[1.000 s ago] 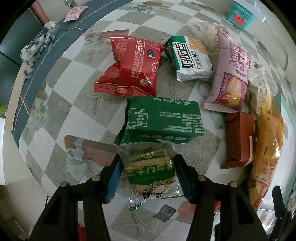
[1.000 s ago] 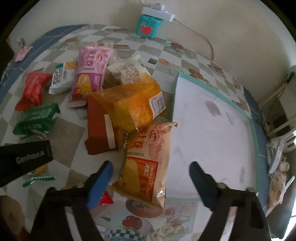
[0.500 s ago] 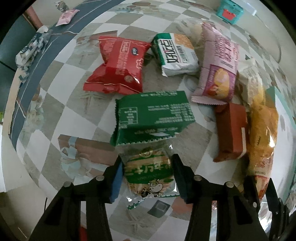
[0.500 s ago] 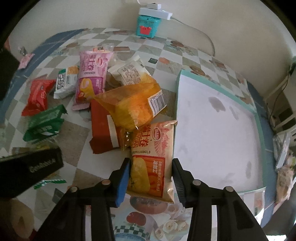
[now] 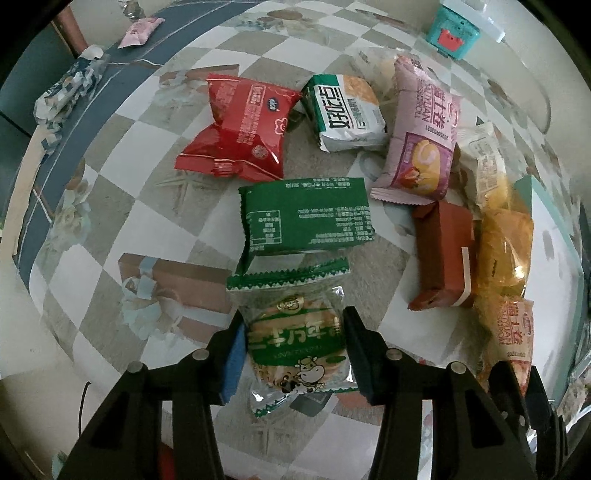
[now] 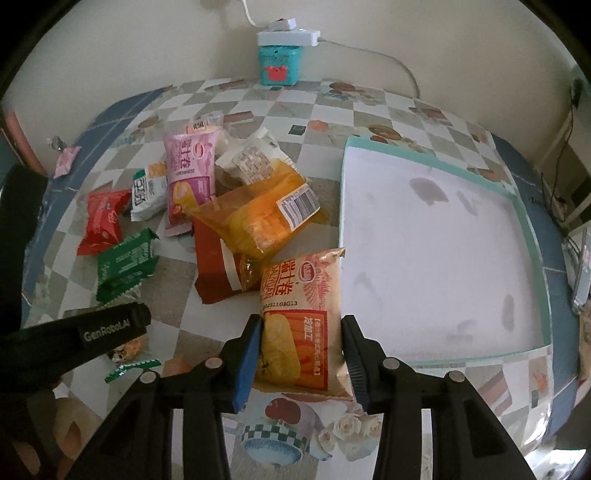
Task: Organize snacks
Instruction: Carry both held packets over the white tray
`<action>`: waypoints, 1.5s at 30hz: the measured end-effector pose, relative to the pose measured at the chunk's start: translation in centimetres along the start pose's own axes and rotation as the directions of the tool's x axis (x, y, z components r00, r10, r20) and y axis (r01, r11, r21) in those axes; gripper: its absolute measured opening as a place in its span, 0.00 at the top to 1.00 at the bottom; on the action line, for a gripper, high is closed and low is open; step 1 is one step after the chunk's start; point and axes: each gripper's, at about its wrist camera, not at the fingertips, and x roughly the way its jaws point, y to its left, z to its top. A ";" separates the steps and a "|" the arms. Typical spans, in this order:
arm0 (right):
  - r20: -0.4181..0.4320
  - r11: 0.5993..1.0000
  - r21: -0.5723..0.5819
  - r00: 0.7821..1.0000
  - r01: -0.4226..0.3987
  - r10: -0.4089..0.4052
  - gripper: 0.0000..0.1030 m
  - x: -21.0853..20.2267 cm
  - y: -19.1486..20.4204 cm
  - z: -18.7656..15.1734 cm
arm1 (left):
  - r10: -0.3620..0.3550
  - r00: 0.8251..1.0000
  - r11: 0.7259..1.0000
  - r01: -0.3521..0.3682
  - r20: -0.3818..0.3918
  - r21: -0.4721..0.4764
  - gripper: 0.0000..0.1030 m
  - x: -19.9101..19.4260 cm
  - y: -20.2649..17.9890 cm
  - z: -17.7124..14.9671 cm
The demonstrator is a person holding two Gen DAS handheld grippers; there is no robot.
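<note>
Snack packets lie scattered over the checkered bench (image 5: 92, 206). In the left wrist view, the left tool (image 5: 293, 349) points straight down and grips a clear cracker packet with a green band and a cartoon cow (image 5: 297, 345), one pad pressed on each side of it. Just beyond it, overlapping its crimped top end, lies a dark green packet (image 5: 306, 216). Further off are a red packet (image 5: 240, 129), a white-and-green packet (image 5: 347, 112) and a pink roll-cake packet (image 5: 421, 140), the last two touching. Toward the right edge a brown-red box (image 5: 441, 254) lies beside a translucent orange bag (image 5: 504, 251). A teal box (image 5: 456, 31) stands at the far edge.

In the right wrist view, the right tool (image 6: 301, 354) holds an orange roll-cake packet (image 6: 301, 317) by its lower half, both pads against its sides and its bottom edge clear of the bench. Its upper left corner is at the brown-red box (image 6: 214, 266) and the orange bag (image 6: 255, 218); its right side runs just along the rim of a white tray with a teal border (image 6: 524, 229), which takes up the right side of the bench. The pink packet (image 6: 188, 177), the red packet (image 6: 101, 225) and the green packet (image 6: 125, 262) sit toward the left edge. The black body of the left tool (image 6: 92, 332) enters from the lower left.
</note>
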 end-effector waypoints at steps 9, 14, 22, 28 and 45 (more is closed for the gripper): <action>0.035 0.994 0.091 0.998 -0.056 0.053 0.56 -1.4 -2.1 0.2 | -0.033 0.992 0.999 0.031 0.118 0.024 0.50 -3.4 -0.1 -1.6; 0.065 0.988 0.142 0.996 -0.066 0.057 0.56 -1.8 -3.4 0.7 | -0.056 0.982 0.998 0.049 0.178 0.040 0.50 -5.2 -0.7 -2.2; 0.050 0.963 0.262 0.998 -0.056 0.044 0.56 -0.4 -7.2 1.5 | -0.107 0.972 0.991 0.086 0.210 0.104 0.50 -6.6 -4.5 -1.2; -0.008 0.965 0.231 0.991 -0.125 0.130 0.55 0.6 -6.4 1.1 | -0.061 0.988 0.996 0.050 0.144 0.079 0.50 -5.3 -4.1 -1.4; -0.134 0.983 0.037 0.974 -0.179 0.182 0.33 2.8 0.8 -0.1 | -0.025 0.995 0.999 0.021 0.093 0.044 0.50 -3.9 -2.4 -1.3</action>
